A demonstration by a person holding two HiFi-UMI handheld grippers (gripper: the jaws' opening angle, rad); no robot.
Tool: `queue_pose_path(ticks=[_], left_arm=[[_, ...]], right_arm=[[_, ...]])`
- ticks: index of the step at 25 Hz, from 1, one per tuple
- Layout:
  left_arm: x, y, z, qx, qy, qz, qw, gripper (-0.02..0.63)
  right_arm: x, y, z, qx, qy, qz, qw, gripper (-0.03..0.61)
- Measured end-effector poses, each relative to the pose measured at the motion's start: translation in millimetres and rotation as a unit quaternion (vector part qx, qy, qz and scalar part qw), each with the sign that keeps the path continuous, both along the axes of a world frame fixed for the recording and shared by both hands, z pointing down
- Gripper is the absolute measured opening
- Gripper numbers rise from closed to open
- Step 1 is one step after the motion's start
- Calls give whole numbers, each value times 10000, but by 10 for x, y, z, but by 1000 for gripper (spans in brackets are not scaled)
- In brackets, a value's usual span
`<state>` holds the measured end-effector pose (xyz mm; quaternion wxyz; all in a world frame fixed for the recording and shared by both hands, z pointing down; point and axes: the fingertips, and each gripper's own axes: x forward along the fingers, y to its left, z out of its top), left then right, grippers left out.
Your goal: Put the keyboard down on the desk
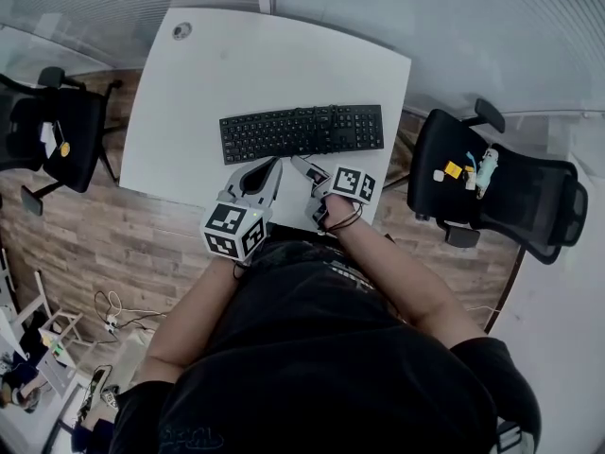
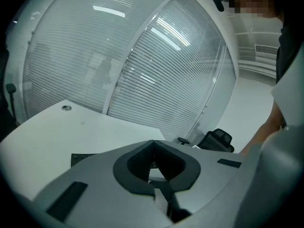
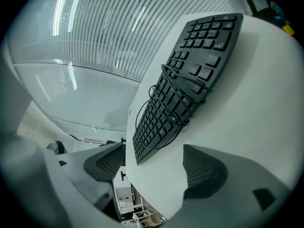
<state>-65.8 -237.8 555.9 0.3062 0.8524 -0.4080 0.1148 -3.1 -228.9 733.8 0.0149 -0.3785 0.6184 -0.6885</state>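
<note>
The keyboard [image 1: 302, 132] lies flat on the bench [image 1: 189, 93] at 12 o'clock, so the left claw [image 2: 156, 163] is pressed together empty and the right claw [image 3: 156, 167] is spread apart, gripping nothing.

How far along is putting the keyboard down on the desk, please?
Done: the keyboard lies flat on the desk. In hand: nothing; the left hand-held gripper is shut and empty, the right hand-held gripper open, both short of it. Left: nothing apparent.
</note>
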Motion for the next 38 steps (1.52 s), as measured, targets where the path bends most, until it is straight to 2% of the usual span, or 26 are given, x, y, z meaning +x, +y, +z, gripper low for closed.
queue_pose_path(ticks=[4,7,9,10,14,18,22,26,28,32,38], left_arm=[[73,75,-80,136,-10,-38,9999,15],[130,94,-175,292,-22,-59,9996,15],[196,105,-263,428,-27,-57,9991,15],[228,107,-315,505,-29,-43,9987,15],[312,105,-548,816,-13,21,9967,15],[472,115,-784,1154,-4,13,9933,15],[683,209,-931,1404,-34,142,9900,15],[845,335,-1021,1567,-38,174,9875,15],[885,400,-1042,1618,-56,152,9867,15],[895,572,-1054,1643,-112,41,9863,15],[802,865,-1184,1902,-362,-57,9811,15]], right_arm=[[124,-76,-245,650,367,-178,9971,368],[204,-185,-539,1322,688,-379,9881,209],[281,-261,-795,1838,886,-450,9779,89],[308,-302,-946,2131,971,-496,9709,59],[323,-378,-1610,3264,1364,-883,9312,30],[423,-269,-2200,4165,1807,-1289,8816,25],[506,-69,-2653,4659,1940,-1343,8528,23],[556,191,-2921,5187,2131,-1384,8163,21],[578,279,-2932,5271,2138,-1428,8100,21],[644,417,-2909,5261,2050,-1404,8133,21],[497,679,-2940,5407,1882,-1594,8043,21]])
